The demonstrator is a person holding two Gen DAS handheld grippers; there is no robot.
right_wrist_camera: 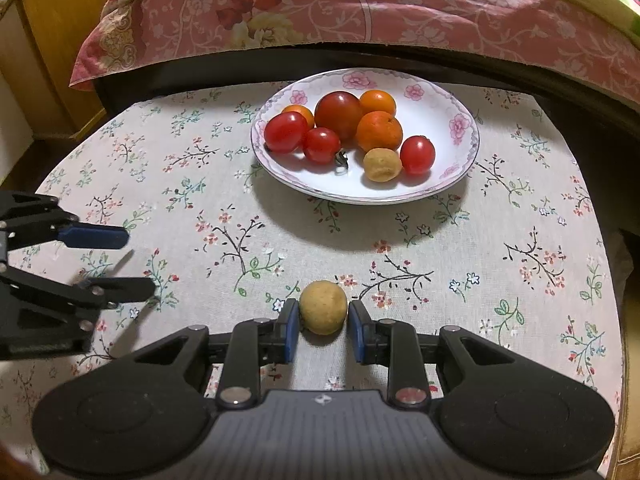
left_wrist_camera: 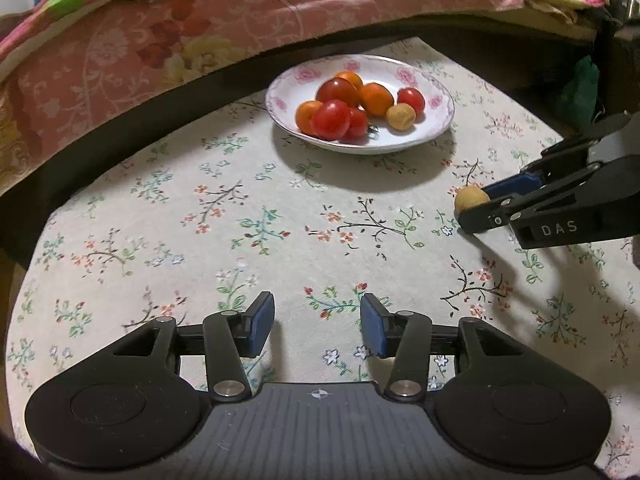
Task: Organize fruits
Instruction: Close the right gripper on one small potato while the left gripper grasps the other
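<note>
A white plate [right_wrist_camera: 460, 92] with pink flowers on its rim was seen near the far edge of the tabletop [right_wrist_camera: 520, 320], which was covered by a flowered cloth. On the plate a cluster of fruit was gathered: four red tomatoes, the largest [right_wrist_camera: 338, 114] at the back, three orange fruits [right_wrist_camera: 378, 131] among them, and one tan round fruit [right_wrist_camera: 382, 165] at the near side, just beside a small red tomato [right_wrist_camera: 417, 155]. A small dark stem piece [right_wrist_camera: 341, 158] lay on the plate in front of the cluster.

A second tan fruit [right_wrist_camera: 323, 307] was found off the plate, on the cloth toward the near edge, between the blue pads of the right hand-held gripper [right_wrist_camera: 323, 320]. The left pad [right_wrist_camera: 293, 330] appeared to touch the fruit, while a thin gap could be made out at the right pad, so the jaws were narrowed around the fruit but a firm grip could not be confirmed. In the left wrist view the same fruit [left_wrist_camera: 472, 199] was seen at the tip of that gripper [left_wrist_camera: 480, 204], partly covered by its fingers.

The left hand-held gripper [left_wrist_camera: 318, 326] was held with its jaws wide apart and nothing between them, over the cloth toward the left edge.

Beyond the tabletop a pink patterned bedspread [right_wrist_camera: 360, 4] was cut off by the frame. The orange fruits at the back were partly hidden behind the tomatoes.
</note>
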